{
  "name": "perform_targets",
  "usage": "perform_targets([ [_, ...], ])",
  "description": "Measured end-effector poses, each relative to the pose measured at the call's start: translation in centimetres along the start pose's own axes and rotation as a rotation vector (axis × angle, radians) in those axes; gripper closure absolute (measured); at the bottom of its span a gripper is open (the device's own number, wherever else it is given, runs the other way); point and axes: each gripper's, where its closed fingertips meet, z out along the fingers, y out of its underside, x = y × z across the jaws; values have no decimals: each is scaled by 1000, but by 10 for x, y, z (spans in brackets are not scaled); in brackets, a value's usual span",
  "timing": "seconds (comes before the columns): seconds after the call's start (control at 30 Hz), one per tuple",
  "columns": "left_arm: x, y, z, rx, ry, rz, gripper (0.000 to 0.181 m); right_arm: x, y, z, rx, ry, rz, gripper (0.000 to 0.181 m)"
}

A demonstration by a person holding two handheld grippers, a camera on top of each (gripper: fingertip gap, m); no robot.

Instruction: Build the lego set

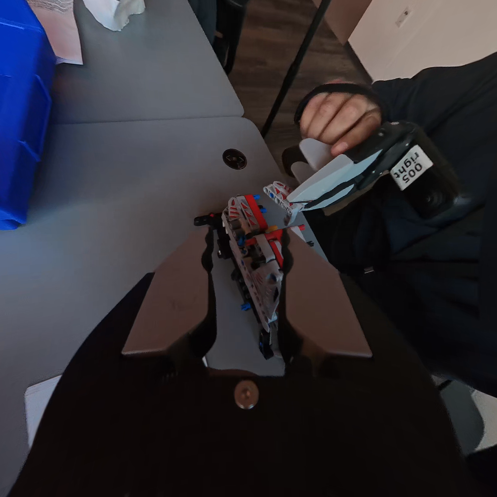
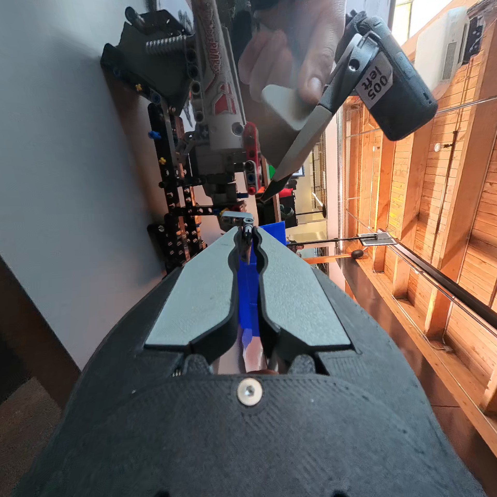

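Observation:
A red, white and black lego model (image 1: 252, 250) lies on the grey table (image 1: 121, 201) near its right edge. My left gripper (image 1: 244, 231) straddles it, both fingers pressed to its sides, shut on it. My right gripper (image 1: 293, 201) comes in from the right, shut on a small white piece with red stripes (image 1: 278, 197), held just above the model's far end. In the right wrist view the right gripper (image 2: 246, 234) pinches that piece (image 2: 238, 217), seen edge-on as a grey bar, close to the model (image 2: 215, 129). One left finger (image 2: 295, 150) shows beside the model; the other is hidden.
A blue bin (image 1: 21, 113) stands at the table's left, with papers (image 1: 61, 35) and a white tissue (image 1: 115, 13) behind it. A round black grommet (image 1: 234, 159) sits in the tabletop. The table edge runs just right of the model. A person's hand (image 1: 338, 118) holds the right gripper. Tip to tip, the grippers are about 5 centimeters apart. The round black grommet (image 1: 234, 159) is about 12 centimeters from my right fingertips.

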Motion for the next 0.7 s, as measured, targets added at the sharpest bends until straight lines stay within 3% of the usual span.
perform_targets([
  [0.47, -1, 7, 4, 12, 22, -39, 137, -3, 4, 9, -97, 8, -74, 178],
  [0.7, 4, 7, 8, 24, 79, -37, 149, -1, 4, 13, -114, 10, -80, 177],
])
